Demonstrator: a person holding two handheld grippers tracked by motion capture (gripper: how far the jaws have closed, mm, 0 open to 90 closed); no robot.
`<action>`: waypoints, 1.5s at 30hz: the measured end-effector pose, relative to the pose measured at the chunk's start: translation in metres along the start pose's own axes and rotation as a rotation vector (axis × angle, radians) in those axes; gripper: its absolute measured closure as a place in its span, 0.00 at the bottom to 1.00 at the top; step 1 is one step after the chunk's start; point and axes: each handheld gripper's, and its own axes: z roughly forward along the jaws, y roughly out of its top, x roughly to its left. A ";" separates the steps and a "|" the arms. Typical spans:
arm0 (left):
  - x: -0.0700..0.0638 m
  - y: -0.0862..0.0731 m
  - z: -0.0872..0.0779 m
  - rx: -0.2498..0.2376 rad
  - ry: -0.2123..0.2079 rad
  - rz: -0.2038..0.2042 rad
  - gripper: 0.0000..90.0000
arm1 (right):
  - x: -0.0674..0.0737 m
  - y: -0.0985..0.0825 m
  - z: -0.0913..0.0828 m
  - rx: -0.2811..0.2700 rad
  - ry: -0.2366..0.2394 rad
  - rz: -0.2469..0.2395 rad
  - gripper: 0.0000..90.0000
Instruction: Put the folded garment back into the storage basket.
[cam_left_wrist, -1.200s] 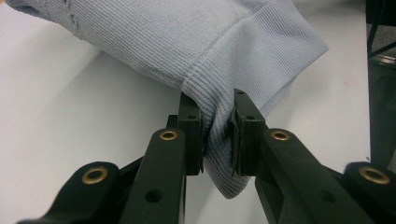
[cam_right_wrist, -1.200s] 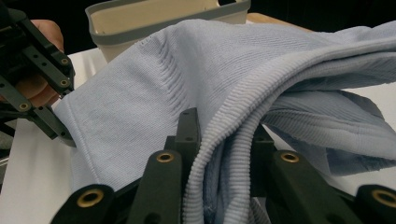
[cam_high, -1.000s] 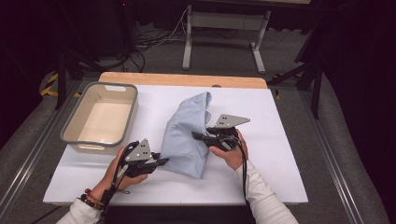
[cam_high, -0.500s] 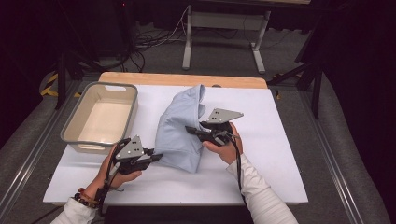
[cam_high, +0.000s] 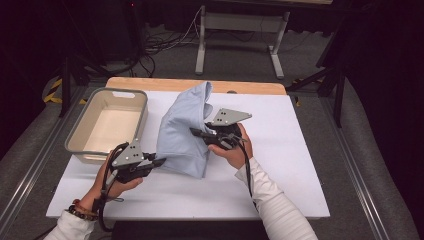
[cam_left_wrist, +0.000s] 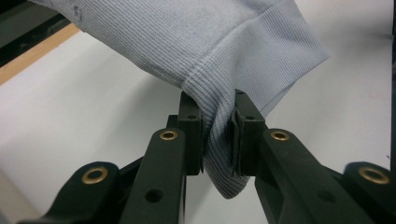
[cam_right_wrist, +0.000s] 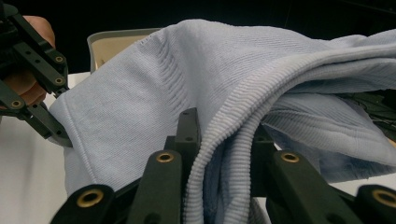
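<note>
High view first: we hold a pale blue sweater (cam_high: 182, 132) between both grippers, over the white table (cam_high: 280, 190), just to the right of the beige bin (cam_high: 80, 136). Our left gripper (cam_high: 161, 161) has the sweater's near lower corner; our right gripper (cam_high: 192, 131) has its right-hand edge, farther from us. The sweater's long axis runs away from us, from the low near end up to a peak at the far end that still seems to rest on the table. So the bin lies to the left of the sweater, and our left hand (cam_high: 112, 182) is the nearer one to it; we judge any carry toward the bin turns on that sideways line.

Left gripper view gives what the high view cannot: the fingers (cam_left_wrist: 190, 135) are clamped on a bunched ribbed hem of the sweater (cam_left_wrist: 205, 51), with a fold hanging below the pads and the table bare beneath it.

Right gripper view shows our right fingers (cam_right_wrist: 187, 128) closed on a thick ribbed band of the sweater (cam_right_wrist: 140, 107), cloth draped over both sides. Beyond it we see the bin's rim (cam_right_wrist: 116, 39) and our left gripper (cam_right_wrist: 60, 135) pinching the far corner.
</note>
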 end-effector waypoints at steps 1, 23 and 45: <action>0.001 0.000 -0.001 0.000 0.005 0.002 0.86 | 0.000 0.002 0.001 -0.003 -0.001 -0.003 0.81; 0.012 -0.002 -0.030 -0.016 0.085 -0.005 0.86 | 0.008 0.031 0.023 -0.033 0.005 -0.053 0.81; 0.028 -0.020 -0.046 -0.055 0.192 -0.078 0.86 | 0.013 0.045 0.061 -0.046 0.007 -0.047 0.81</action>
